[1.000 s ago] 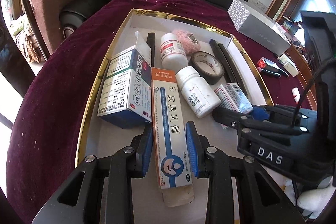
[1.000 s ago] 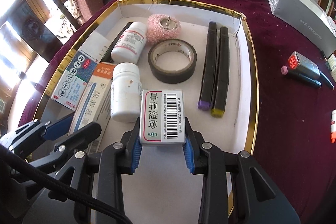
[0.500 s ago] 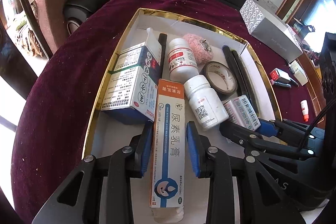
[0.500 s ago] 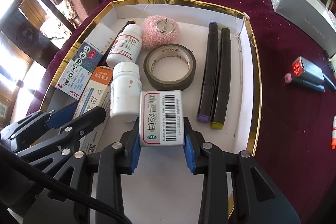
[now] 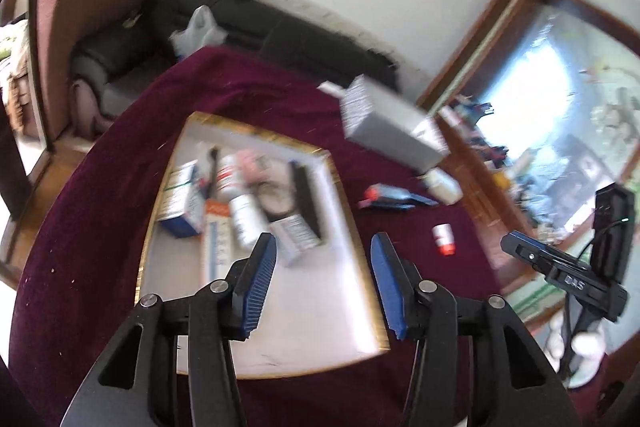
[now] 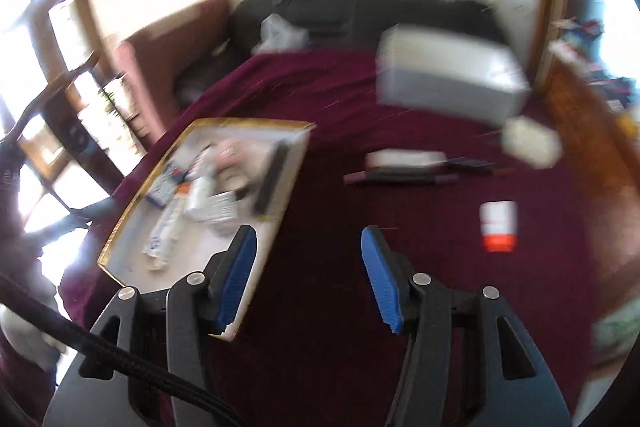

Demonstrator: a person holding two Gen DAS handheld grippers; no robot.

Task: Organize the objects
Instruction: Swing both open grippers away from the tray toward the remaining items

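While both views blur, the left hand-held gripper (image 5: 323,259) hangs above the near half of the gold-rimmed tray (image 5: 362,251), its jaws having just been opening, now apart with nothing between them. The right hand-held gripper (image 6: 306,259) likewise has just been opening and stands apart, empty, over the maroon surface (image 6: 400,107). Boxes and bottles lie in the tray's far half. At two o'clock from the right one lies a small red-and-white bottle (image 6: 499,225).

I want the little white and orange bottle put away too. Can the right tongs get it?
Probably yes. The right tongs are open and empty, and the little bottle lies alone on the red cloth just ahead to the right, with nothing between.
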